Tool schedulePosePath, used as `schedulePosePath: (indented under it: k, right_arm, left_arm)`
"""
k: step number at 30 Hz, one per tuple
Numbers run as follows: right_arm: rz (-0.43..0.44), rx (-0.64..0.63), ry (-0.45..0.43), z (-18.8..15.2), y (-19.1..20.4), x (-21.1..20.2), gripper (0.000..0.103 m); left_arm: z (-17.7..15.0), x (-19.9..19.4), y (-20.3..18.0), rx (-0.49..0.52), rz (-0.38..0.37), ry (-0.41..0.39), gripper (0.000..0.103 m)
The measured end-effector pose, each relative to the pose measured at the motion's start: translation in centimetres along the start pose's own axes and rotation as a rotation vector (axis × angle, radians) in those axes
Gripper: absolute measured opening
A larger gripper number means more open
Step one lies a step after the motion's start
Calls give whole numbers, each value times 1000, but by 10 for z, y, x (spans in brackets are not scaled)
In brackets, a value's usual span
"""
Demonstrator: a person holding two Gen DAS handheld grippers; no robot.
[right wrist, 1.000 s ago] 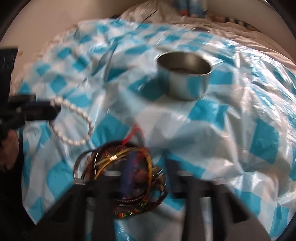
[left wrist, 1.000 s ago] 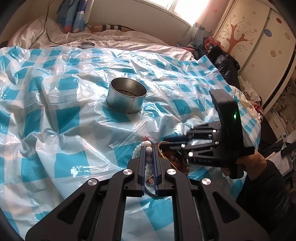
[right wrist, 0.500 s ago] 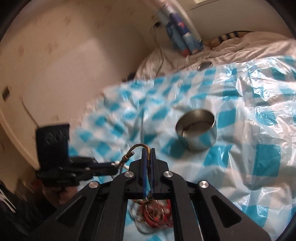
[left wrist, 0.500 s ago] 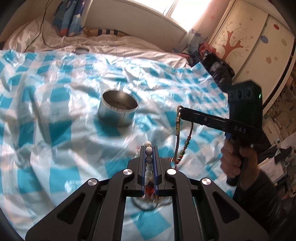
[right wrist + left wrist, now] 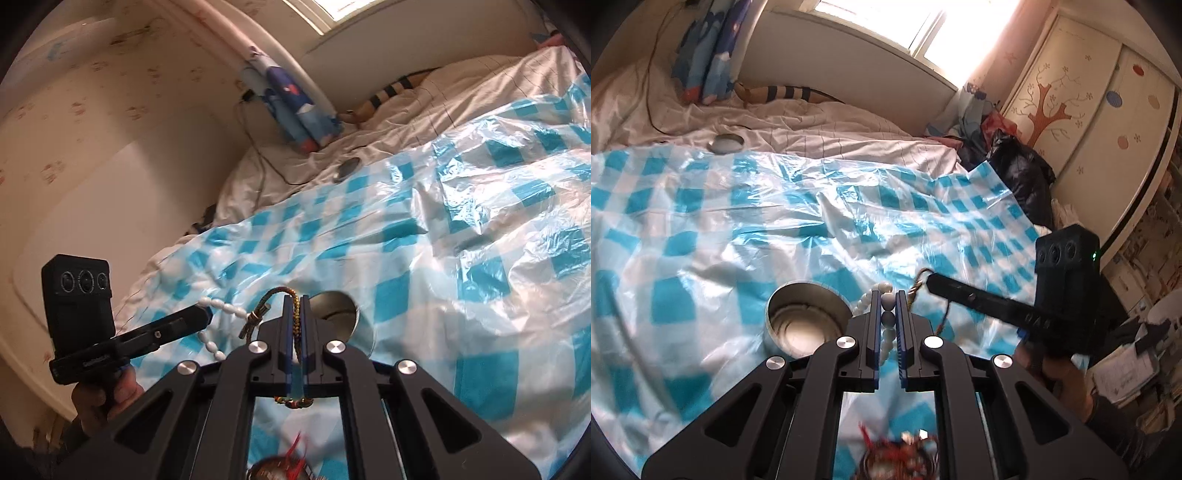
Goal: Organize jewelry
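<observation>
My left gripper (image 5: 888, 295) is shut on a white bead bracelet (image 5: 887, 301), whose beads loop out to the left of the fingers. It hangs just right of the open round metal tin (image 5: 805, 321). My right gripper (image 5: 294, 301) is shut on a braided brown and yellow cord bracelet (image 5: 275, 295), and the tin (image 5: 340, 314) sits partly hidden behind its fingers. In each wrist view the other gripper shows: the right gripper (image 5: 932, 282) with its cord bracelet (image 5: 916, 286), and the left gripper (image 5: 205, 315) with its white beads (image 5: 225, 308). A blurred jewelry pile (image 5: 901, 458) lies below.
A blue and white checked plastic sheet (image 5: 701, 229) covers the bed. A small round disc (image 5: 726, 142) and a cable lie on the white bedding behind it. A black bag (image 5: 1019, 173) and a wardrobe (image 5: 1089, 110) stand on the right. A hand (image 5: 110, 391) holds the left gripper.
Both grippers rose off the jewelry pile, each carrying its bracelet, and moved toward the tin. The pile has dropped to the bottom edge of both views.
</observation>
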State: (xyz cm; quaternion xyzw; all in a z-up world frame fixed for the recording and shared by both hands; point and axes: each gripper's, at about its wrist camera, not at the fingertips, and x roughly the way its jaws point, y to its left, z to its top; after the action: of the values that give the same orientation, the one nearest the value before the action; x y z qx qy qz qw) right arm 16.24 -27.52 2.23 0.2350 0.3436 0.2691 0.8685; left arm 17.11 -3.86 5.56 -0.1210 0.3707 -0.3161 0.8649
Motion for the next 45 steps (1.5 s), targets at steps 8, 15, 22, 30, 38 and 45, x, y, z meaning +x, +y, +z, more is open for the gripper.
schedulePosePath:
  k: [8,15,22,30,38,45]
  right_arm:
    - [-83,-1,55,10,-8,47,4]
    - [-87,-21,89,11,3,79,4]
    - [-296,-113,122,-1,8,93,53]
    - [-339,-90,81,-47,20,-19,68]
    - [-245,63,211,-129,8,-59,68]
    - [-204,56,311,-142,12,-31,50]
  left_arm:
    - [-7,70,70,-115,259,170,17]
    - [-4,28,72,-140,261,104,38]
    - [-51,-16,59,-139,267,119,49]
    - [-111,-17,33,-169,154,219,51]
    - [-129,6,14,-185,68,294,54]
    - [-126,32,12,-237,5,327,54]
